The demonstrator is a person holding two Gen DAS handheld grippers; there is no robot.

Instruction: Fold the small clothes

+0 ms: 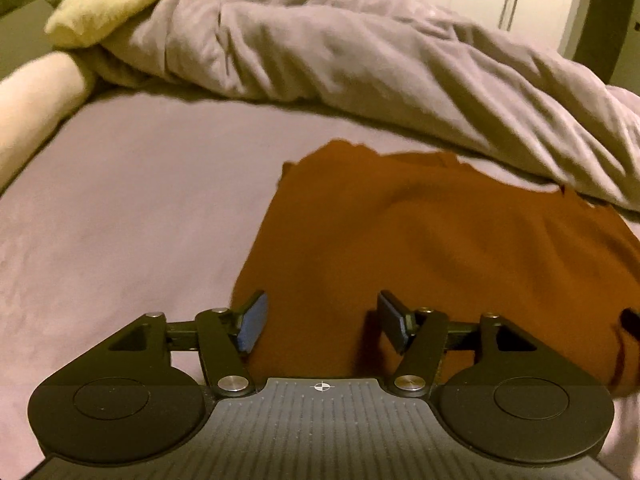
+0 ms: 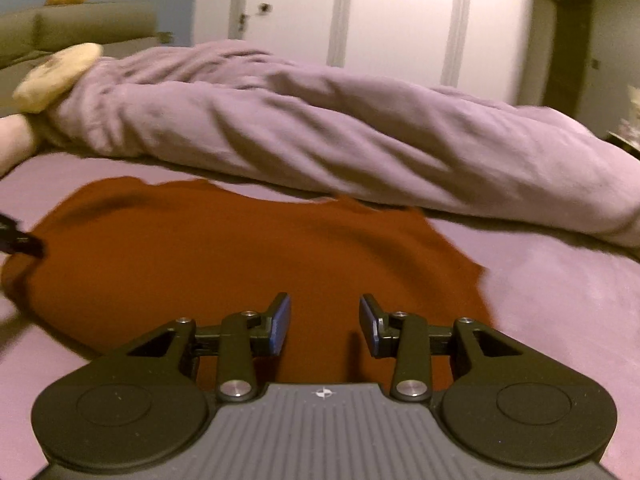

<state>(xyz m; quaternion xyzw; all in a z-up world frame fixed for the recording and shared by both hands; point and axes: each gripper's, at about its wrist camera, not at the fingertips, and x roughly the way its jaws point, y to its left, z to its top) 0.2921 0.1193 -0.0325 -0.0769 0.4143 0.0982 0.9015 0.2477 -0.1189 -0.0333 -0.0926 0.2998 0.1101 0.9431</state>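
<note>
Rust-brown garment (image 1: pixel 440 248) lies flat on the mauve bed sheet (image 1: pixel 120 208), its far edge near the bunched grey duvet (image 1: pixel 340 52). Left gripper (image 1: pixel 322 322) hangs over the garment's left near edge, pads spread, nothing between them. Right gripper (image 2: pixel 324 324) sits over the garment's right near part, pads apart by a narrower gap, also empty. A cream pillow (image 1: pixel 108 4) rests at far left.
</note>
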